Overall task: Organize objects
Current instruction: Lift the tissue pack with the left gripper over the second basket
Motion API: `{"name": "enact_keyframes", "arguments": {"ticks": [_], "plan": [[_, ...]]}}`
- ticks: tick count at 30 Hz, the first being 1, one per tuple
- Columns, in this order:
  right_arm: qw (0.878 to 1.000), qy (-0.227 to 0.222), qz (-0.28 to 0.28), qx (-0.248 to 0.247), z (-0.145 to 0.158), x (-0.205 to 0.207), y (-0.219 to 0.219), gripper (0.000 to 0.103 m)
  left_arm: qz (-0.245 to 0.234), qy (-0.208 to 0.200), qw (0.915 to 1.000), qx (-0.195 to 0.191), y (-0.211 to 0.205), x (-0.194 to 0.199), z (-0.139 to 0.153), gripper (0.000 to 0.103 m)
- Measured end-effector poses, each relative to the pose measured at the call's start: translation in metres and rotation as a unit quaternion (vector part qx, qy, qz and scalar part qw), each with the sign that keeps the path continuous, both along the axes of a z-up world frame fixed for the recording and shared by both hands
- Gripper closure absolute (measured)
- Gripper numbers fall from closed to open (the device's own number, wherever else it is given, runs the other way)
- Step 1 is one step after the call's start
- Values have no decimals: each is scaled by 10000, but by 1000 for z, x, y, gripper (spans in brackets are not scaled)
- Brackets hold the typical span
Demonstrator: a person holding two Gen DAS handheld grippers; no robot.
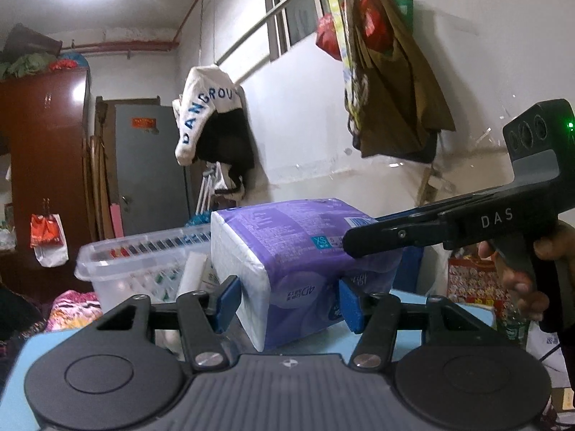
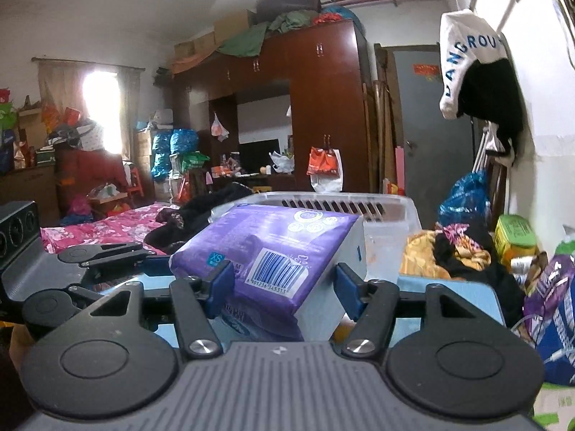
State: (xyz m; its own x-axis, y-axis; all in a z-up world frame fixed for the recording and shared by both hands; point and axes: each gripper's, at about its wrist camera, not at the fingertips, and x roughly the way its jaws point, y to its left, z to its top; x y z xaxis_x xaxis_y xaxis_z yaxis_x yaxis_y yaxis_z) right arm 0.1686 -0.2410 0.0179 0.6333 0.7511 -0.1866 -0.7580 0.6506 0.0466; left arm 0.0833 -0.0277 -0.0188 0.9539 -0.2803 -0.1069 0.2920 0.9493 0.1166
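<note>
A purple and white tissue pack [image 1: 287, 262] sits tilted above a light blue surface [image 1: 449, 305], held at both ends. My left gripper [image 1: 289, 298] is shut on its near end, blue pads pressing both sides. My right gripper [image 2: 282, 287] is shut on the other end of the same pack [image 2: 273, 251], by the barcode. The right gripper also shows in the left wrist view [image 1: 363, 246], reaching in from the right. The left gripper shows at the left of the right wrist view [image 2: 154, 264]. A clear plastic bin [image 1: 143, 262] stands just behind the pack.
The clear bin [image 2: 377, 208] holds small packets. A pile of clothes and bags [image 2: 467, 244] lies right of the pack. A pink floral bed [image 2: 107, 226] is to the left. Clothes hang on the white wall [image 1: 399, 89]. A brown wardrobe [image 2: 323, 107] stands behind.
</note>
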Motion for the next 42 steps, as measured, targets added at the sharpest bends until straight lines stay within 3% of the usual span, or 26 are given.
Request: {"name": "enact_keyframes", "arguments": {"ticks": [13,22,31,42], "plan": [[9994,-331,28,75,35,2,7,39,121,-403,9991,94,9,-1,46,42],[9989,-467,-15,-65,62,27,27,39,334,-414,9980,327,17,38,87,42],[9996,-177,-3,-240,64,72,52,40,509,-109,9983,249,39,95,100,42],[9974,608,-11,-399,36,116,61,40,697,724,9948,168,55,153,80,42]]}}
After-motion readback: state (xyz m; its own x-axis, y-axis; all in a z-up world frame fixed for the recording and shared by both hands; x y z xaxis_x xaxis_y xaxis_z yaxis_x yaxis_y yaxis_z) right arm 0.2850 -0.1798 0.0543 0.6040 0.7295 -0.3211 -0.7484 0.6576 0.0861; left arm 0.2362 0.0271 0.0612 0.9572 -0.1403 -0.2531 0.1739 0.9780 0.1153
